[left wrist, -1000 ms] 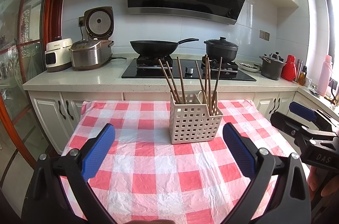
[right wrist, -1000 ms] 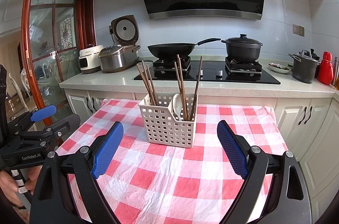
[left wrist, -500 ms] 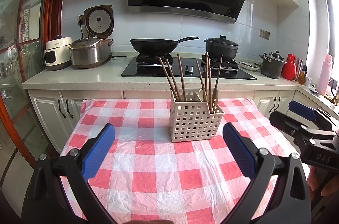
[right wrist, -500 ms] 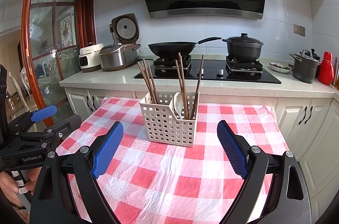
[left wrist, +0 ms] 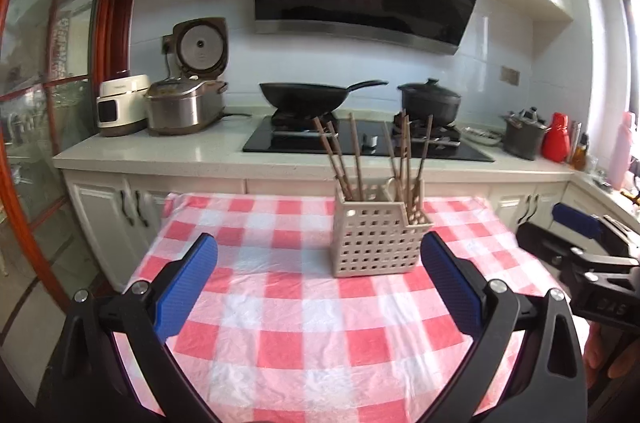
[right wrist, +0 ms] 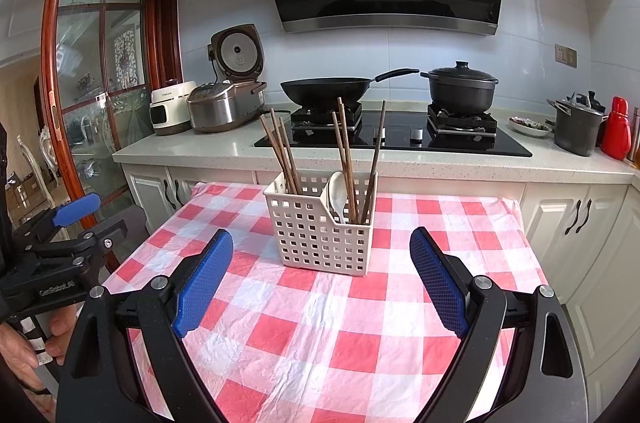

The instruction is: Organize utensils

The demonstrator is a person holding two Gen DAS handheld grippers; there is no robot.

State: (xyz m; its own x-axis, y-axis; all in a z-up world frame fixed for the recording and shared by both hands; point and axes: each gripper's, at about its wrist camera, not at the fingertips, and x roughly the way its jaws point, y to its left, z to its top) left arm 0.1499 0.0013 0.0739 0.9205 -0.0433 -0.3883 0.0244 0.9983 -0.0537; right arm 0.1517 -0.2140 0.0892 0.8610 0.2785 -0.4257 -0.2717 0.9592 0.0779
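Observation:
A white perforated utensil basket point(left wrist: 376, 235) stands on the red-and-white checked table point(left wrist: 280, 323); it also shows in the right wrist view point(right wrist: 324, 235). Several brown chopsticks point(left wrist: 352, 159) stand in its two compartments, and a white spoon point(right wrist: 338, 195) sits in the right one. My left gripper point(left wrist: 320, 295) is open and empty, held back from the basket above the table. My right gripper point(right wrist: 322, 295) is open and empty too, also short of the basket. Each gripper shows at the edge of the other's view point(left wrist: 580, 255) point(right wrist: 60, 251).
A counter point(left wrist: 180, 151) runs behind the table with a rice cooker point(left wrist: 184, 103), a wok point(left wrist: 308, 95) and a pot point(left wrist: 430, 101) on the hob. A grey pot point(right wrist: 576, 127) and red flask point(right wrist: 618, 127) stand at right. A glass door point(right wrist: 92, 103) is at left.
Both views have shifted slightly, so the basket sits a little further off and higher in frame. Both grippers stay open and empty.

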